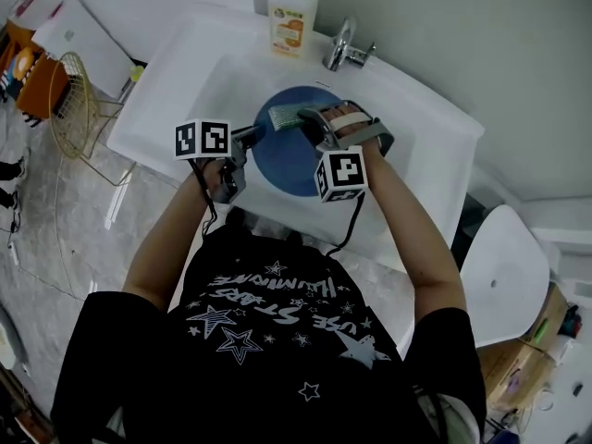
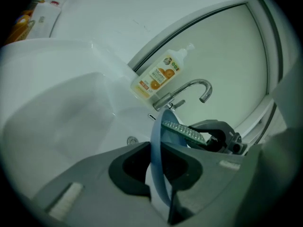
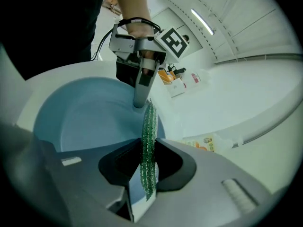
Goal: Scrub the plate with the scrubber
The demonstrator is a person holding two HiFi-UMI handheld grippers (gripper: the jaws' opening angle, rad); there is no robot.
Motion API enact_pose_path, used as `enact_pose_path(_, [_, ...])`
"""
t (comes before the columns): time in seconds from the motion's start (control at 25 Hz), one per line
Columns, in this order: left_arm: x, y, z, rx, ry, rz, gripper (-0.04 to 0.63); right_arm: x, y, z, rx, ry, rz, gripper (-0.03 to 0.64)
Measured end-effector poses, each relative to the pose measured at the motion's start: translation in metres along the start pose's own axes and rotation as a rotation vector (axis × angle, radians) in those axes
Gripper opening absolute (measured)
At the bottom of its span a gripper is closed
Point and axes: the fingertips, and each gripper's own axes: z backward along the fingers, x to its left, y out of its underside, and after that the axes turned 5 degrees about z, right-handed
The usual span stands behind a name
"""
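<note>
A round blue plate (image 1: 285,155) is held over the white sink basin (image 1: 222,81). My left gripper (image 1: 252,138) is shut on the plate's left rim; in the left gripper view the plate (image 2: 157,164) stands edge-on between the jaws. My right gripper (image 1: 310,120) is shut on a flat green scrubber (image 1: 285,115), which lies against the plate's upper part. In the right gripper view the scrubber (image 3: 148,148) stands edge-on between the jaws above the plate (image 3: 80,122), with the left gripper (image 3: 138,100) beyond it.
A soap bottle (image 1: 293,15) with an orange label stands on the sink's back rim beside the chrome tap (image 1: 344,46). A wire rack (image 1: 79,114) stands left of the sink. A white chair (image 1: 504,276) sits to the right.
</note>
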Motion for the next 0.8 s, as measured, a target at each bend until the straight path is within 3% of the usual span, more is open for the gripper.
enact_pose_path(0.12, [0.008,-0.011,0.007,0.028,0.03,-0.005,0.051,-0.006,-0.003,-0.019,0.005,-0.021,-0.008,0.11])
enact_pose_path(0.44, [0.045,-0.058,0.024,0.053,0.063,-0.023,0.052,-0.019,-0.005,-0.056,0.132,-0.06,-0.135,0.11])
enact_pose_path(0.8, [0.067,-0.094,0.013,0.075,0.116,0.004,0.055,-0.008,0.003,-0.067,0.304,-0.106,-0.427,0.111])
